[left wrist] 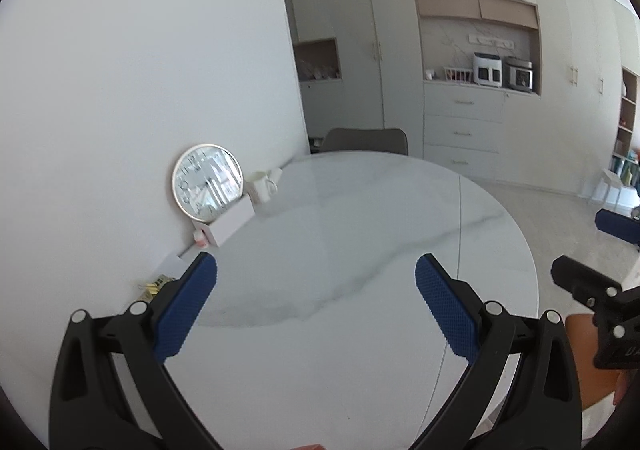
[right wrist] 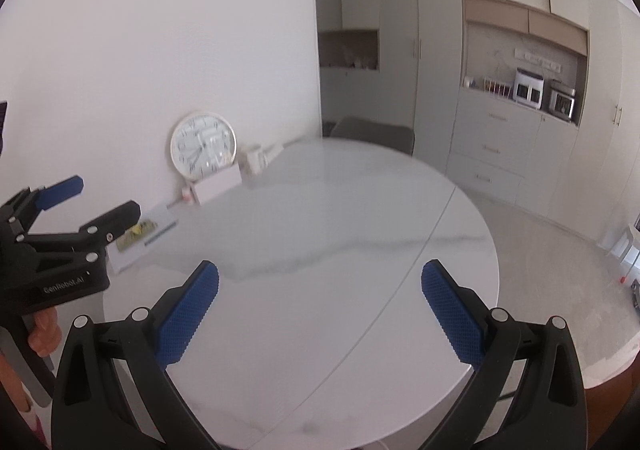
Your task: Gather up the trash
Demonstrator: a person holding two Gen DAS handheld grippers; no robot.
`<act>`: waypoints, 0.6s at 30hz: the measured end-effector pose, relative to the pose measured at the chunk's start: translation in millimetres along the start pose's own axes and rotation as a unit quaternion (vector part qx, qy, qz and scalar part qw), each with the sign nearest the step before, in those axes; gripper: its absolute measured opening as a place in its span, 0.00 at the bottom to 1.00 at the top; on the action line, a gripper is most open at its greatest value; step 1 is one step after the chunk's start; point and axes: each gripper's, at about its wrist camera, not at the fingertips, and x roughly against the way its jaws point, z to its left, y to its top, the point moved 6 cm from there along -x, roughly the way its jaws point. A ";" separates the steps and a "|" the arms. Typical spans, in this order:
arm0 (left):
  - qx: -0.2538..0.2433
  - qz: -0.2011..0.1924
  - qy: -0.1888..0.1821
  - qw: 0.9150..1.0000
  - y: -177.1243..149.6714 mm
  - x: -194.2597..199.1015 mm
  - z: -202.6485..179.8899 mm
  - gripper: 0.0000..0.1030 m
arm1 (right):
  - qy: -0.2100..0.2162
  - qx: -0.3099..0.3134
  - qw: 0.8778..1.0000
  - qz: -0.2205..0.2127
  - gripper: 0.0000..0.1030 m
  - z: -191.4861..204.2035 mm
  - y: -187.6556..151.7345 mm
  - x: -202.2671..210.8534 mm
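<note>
Trash scraps [right wrist: 138,233] lie by the wall on the table [right wrist: 320,250]; both tools [left wrist: 316,298] [right wrist: 320,300] gape apart, holding nothing.

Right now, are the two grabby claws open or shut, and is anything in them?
Left gripper: open, holding nothing, above the table.
Right gripper: open, holding nothing, also above the table.

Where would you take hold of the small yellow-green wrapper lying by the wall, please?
Probably by the wrapper's table-side edge, coming from the open table, since the wall blocks its far side. It seems to lie flat on white paper, so bring the tongs in low and pinch across the thin edge. The left tongs are open and nearest.
</note>
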 end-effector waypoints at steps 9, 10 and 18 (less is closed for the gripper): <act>0.011 -0.008 0.019 1.000 4.5 8.9 6.4 0.93 | 0.014 0.007 1.000 -0.022 0.98 3.3 13.4 11.2; 0.013 -0.007 0.018 1.000 4.9 9.4 6.6 0.93 | 0.015 0.007 1.000 -0.022 0.98 3.2 13.7 11.3; 0.017 0.000 0.009 1.000 3.0 8.4 4.0 0.93 | 0.020 -0.001 1.000 -0.020 0.98 -2.9 13.3 10.7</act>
